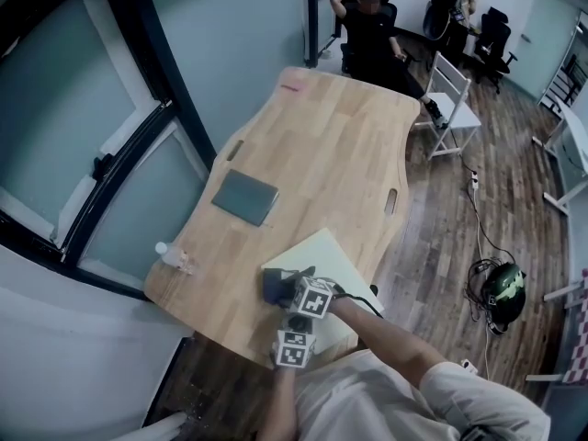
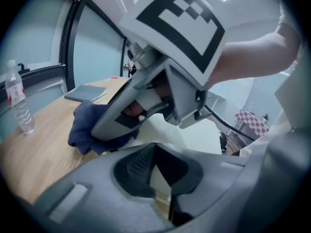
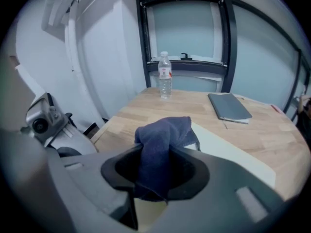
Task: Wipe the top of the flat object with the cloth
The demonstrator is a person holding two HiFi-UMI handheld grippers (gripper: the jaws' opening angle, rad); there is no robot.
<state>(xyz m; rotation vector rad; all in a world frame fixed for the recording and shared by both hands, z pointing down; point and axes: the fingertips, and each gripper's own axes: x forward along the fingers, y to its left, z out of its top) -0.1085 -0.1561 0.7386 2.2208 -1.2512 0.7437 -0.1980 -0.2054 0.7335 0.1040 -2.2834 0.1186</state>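
A dark blue cloth (image 1: 273, 286) (image 3: 163, 140) rests bunched on the near left corner of a pale flat board (image 1: 323, 257) (image 3: 233, 152) lying on the wooden table (image 1: 322, 145). My right gripper (image 1: 287, 289) (image 3: 163, 166) is shut on the cloth, which bulges up out of its jaws. From the left gripper view the right gripper (image 2: 160, 91) presses the cloth (image 2: 90, 125) down beside the board (image 2: 194, 135). My left gripper (image 1: 295, 331) (image 2: 155, 152) hangs just behind it at the table's near edge, jaws nearly together with nothing between them.
A grey notebook (image 1: 244, 197) (image 3: 229, 107) lies mid-table to the left. A water bottle (image 1: 173, 257) (image 3: 165, 81) (image 2: 17, 103) is at the table's left edge by the glass wall. A person sits at the far end (image 1: 372, 35); a white chair (image 1: 452, 104) is nearby.
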